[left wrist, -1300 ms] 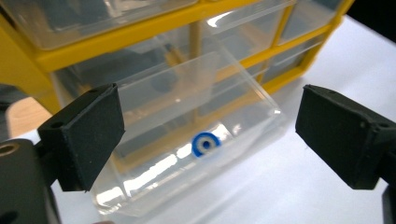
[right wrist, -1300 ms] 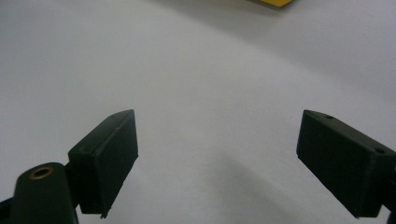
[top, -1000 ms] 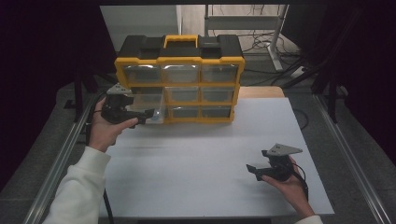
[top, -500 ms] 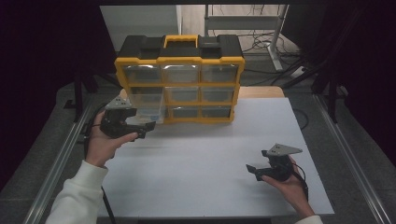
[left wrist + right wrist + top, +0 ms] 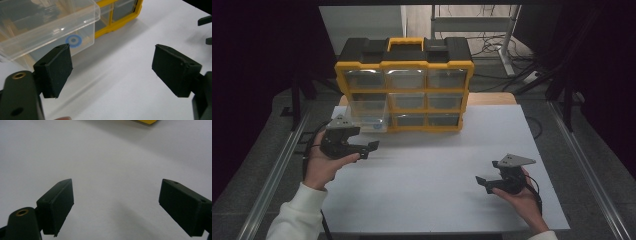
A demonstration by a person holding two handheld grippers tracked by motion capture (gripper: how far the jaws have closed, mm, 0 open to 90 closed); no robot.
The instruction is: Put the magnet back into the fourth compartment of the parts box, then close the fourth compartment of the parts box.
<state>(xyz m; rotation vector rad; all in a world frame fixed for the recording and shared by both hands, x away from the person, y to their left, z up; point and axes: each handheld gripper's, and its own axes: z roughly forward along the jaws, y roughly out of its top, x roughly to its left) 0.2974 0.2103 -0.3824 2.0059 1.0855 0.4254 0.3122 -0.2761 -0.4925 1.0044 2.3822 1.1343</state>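
White tabletop (image 5: 437, 185) first, then the yellow organizer (image 5: 404, 85) beyond both sets of fingers. Its clear drawer (image 5: 368, 116) is already pulled out — sitting just past the left gripper (image 5: 371, 148), whose fingers have just been narrowing a bit yet hold nothing. A small blue ring (image 5: 73, 40) sits inside the drawer, probably next to grab. Right gripper (image 5: 482, 183) rests released — far off.
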